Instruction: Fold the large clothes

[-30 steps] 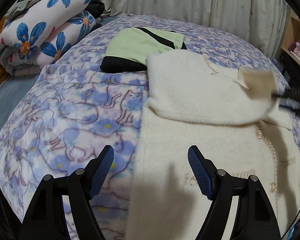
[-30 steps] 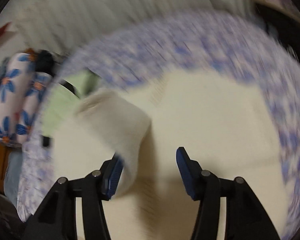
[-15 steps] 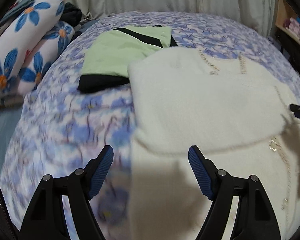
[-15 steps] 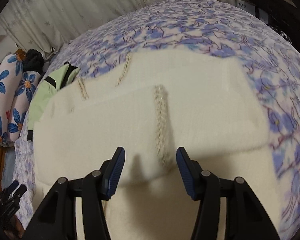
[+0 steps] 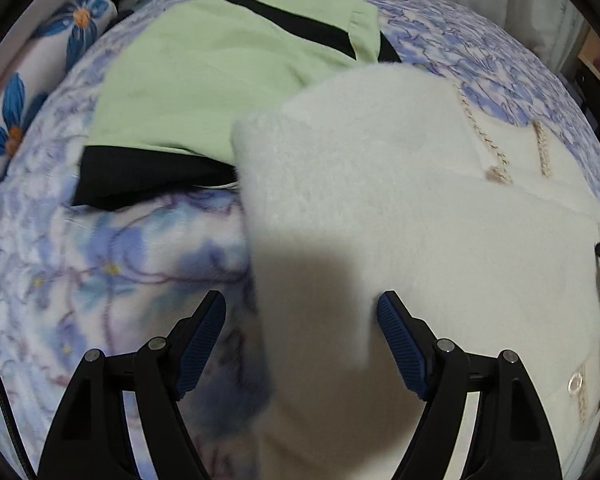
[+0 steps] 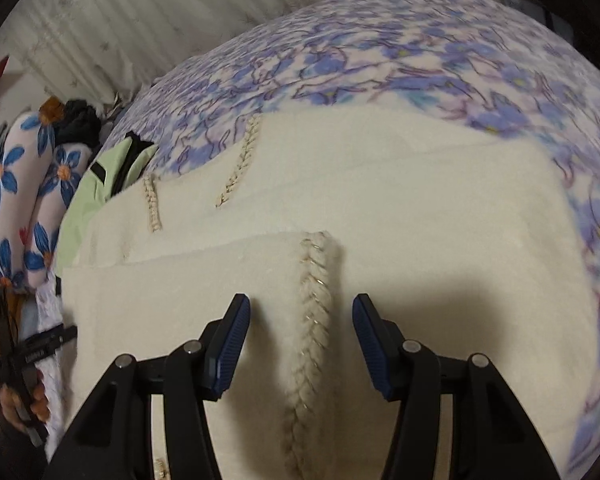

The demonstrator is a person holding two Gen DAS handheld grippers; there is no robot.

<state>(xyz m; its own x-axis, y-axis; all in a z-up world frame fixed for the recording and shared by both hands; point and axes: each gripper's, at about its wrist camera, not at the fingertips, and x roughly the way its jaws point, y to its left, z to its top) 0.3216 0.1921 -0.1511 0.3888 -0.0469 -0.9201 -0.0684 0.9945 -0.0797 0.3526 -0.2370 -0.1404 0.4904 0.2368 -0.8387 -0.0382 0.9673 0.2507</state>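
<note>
A cream fuzzy cardigan (image 5: 400, 208) lies flat on the flowered bedcover (image 5: 80, 264), with its sleeves folded across the body. My left gripper (image 5: 300, 304) hovers open over the cardigan's left edge, one finger above the bedcover and one above the fabric, gripping nothing. In the right wrist view the cardigan (image 6: 440, 208) fills the middle. My right gripper (image 6: 300, 304) points down at it, and its jaws are closing with the sleeve's braided trim (image 6: 314, 276) between them. The pads stand clear of the trim.
A folded green and black garment (image 5: 204, 80) lies just behind the cardigan, touching its far left corner. A rolled quilt with blue flowers (image 6: 20, 208) sits at the left of the bed. Pale curtains (image 6: 140, 20) hang behind. A hand holding the left gripper (image 6: 20, 364) shows at the left.
The sleeve that the right gripper carried across a second ago now lies on the cardigan. Both grippers have dropped closer to the fabric. The right jaws have narrowed around the braided trim.
</note>
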